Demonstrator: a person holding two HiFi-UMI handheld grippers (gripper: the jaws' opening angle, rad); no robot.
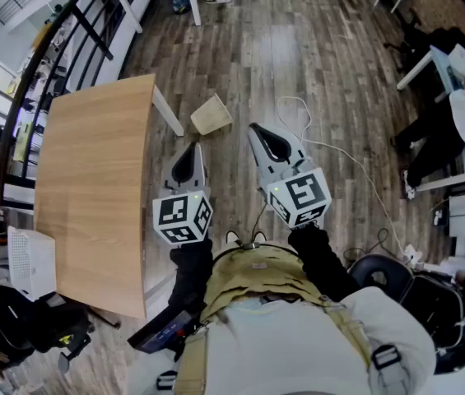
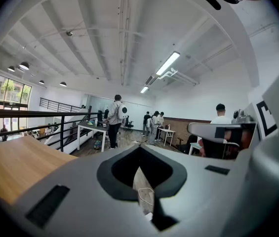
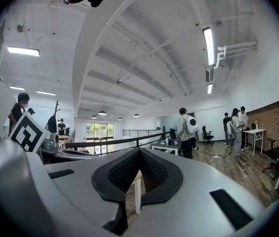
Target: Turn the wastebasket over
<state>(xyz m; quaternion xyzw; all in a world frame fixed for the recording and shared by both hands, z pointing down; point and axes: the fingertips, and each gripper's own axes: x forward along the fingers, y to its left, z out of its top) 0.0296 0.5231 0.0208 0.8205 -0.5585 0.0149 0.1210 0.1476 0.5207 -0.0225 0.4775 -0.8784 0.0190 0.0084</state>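
Observation:
A tan, square-sided wastebasket (image 1: 211, 114) sits tilted on the wooden floor, just past the table's white leg (image 1: 169, 112). In the head view both grippers are held out level in front of the person, above the floor. My left gripper (image 1: 190, 148) has its jaws together, its tip short of the basket and a little left of it. My right gripper (image 1: 255, 127) is also shut and empty, with its tip just right of the basket. Neither touches it. The left gripper (image 2: 140, 147) and right gripper (image 3: 139, 150) views look across the room and show no basket.
A wooden table (image 1: 92, 179) fills the left side, with a white box (image 1: 30, 262) beside it. A white cable (image 1: 331, 151) trails over the floor to the right. A seated person (image 1: 462, 113) is at far right, and several people stand (image 2: 115, 125) at the room's far end.

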